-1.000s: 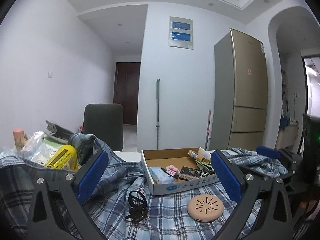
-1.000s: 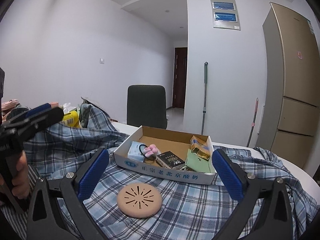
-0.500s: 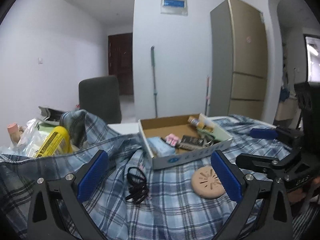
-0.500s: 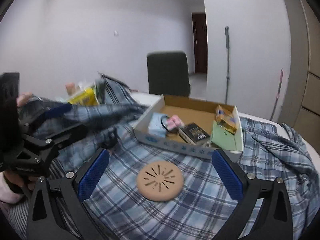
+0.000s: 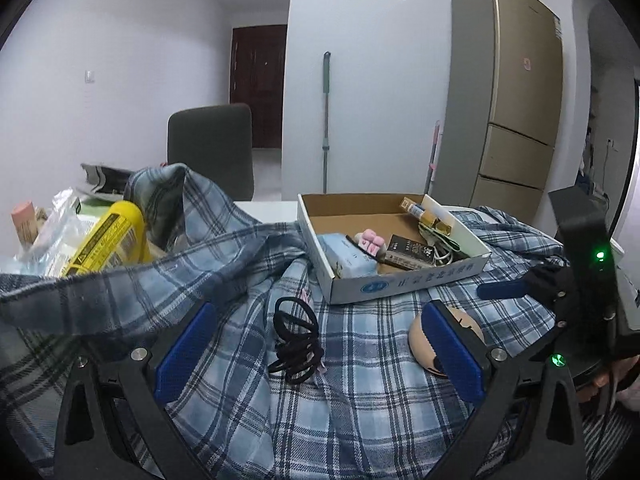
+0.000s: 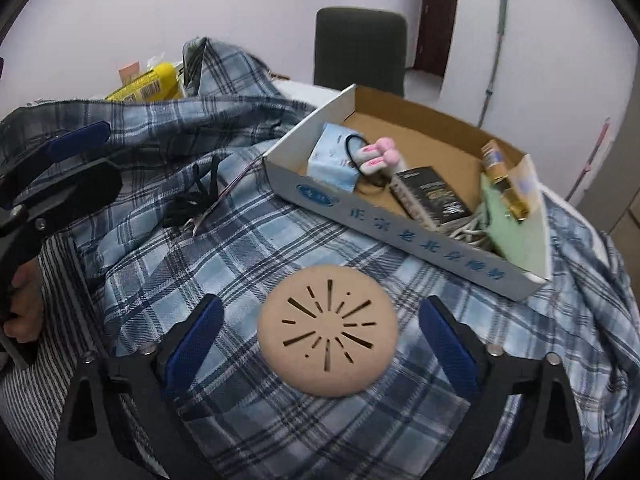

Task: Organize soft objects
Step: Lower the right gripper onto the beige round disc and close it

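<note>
A blue plaid shirt (image 5: 360, 392) (image 6: 224, 264) lies spread over the table. On it lie a round tan pad with slits (image 6: 327, 330), partly hidden behind my left finger in the left wrist view (image 5: 464, 322), and a bundle of black hair ties (image 5: 297, 340) (image 6: 191, 202). My left gripper (image 5: 316, 356) is open, low over the shirt, with the hair ties between its fingers. My right gripper (image 6: 322, 354) is open, its fingers on either side of the tan pad. Each gripper shows at the edge of the other's view.
An open cardboard box (image 5: 404, 286) (image 6: 400, 232) sits on the shirt, holding a tissue pack, pink clips, a black box, a cable and a gold tube. A yellow bottle (image 5: 108, 240) and plastic bags lie at the left. A grey chair (image 5: 210, 144) and a fridge (image 5: 508, 96) stand behind.
Both grippers have tilted down and moved forward. The right one has closed in on the tan pad, which now lies between its fingers. The left one came nearer the hair ties.
</note>
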